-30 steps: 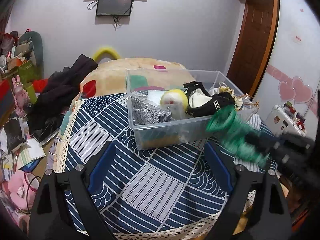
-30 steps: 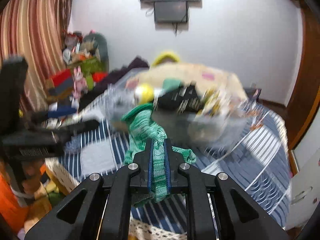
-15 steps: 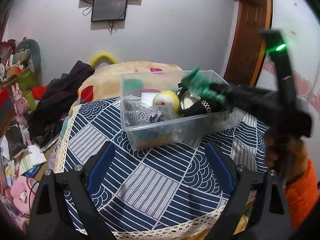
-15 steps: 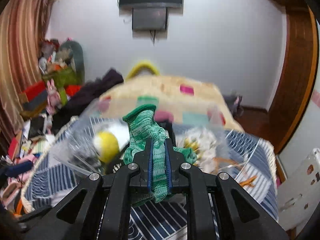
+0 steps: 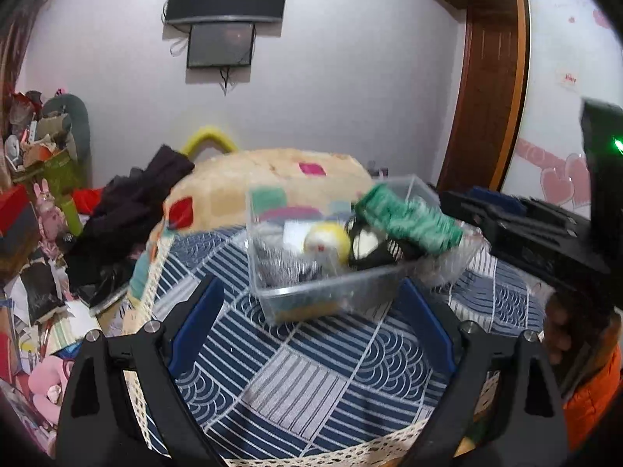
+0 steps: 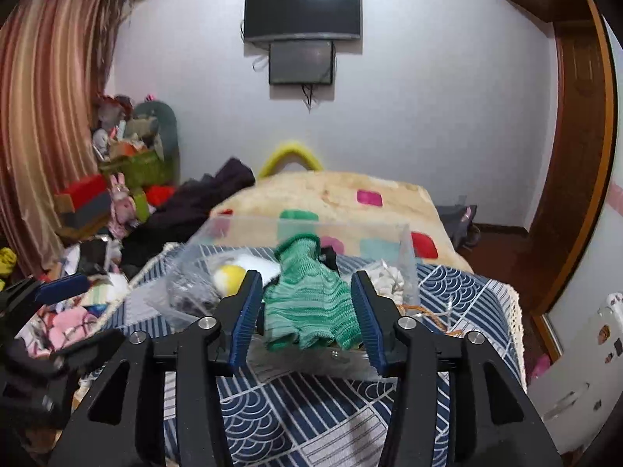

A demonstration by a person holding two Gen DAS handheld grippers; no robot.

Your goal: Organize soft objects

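Note:
A green knitted glove (image 6: 307, 295) lies between my right gripper's (image 6: 305, 321) opened jaws, over the near edge of the clear plastic bin (image 6: 405, 245); the pads stand apart from it. In the left wrist view the glove (image 5: 409, 220) rests on top of the bin (image 5: 311, 299), with the right gripper (image 5: 459, 210) beside it at the right. The bin holds a yellow-white ball (image 5: 327, 239), black fabric (image 5: 370, 257) and grey material. My left gripper (image 5: 311, 327) is open and empty, over the blue patterned tablecloth (image 5: 311, 381) in front of the bin.
A beige blanket with coloured patches (image 5: 272, 171) lies behind the bin. Dark clothes (image 5: 132, 210) and clutter pile up at the left. A wooden door (image 6: 564, 155) stands at the right. The tablecloth's lace edge (image 5: 311, 455) is near me.
My right gripper carried the green glove over the bin and opened its jaws, letting go of it. The left gripper moved a little closer to the bin.

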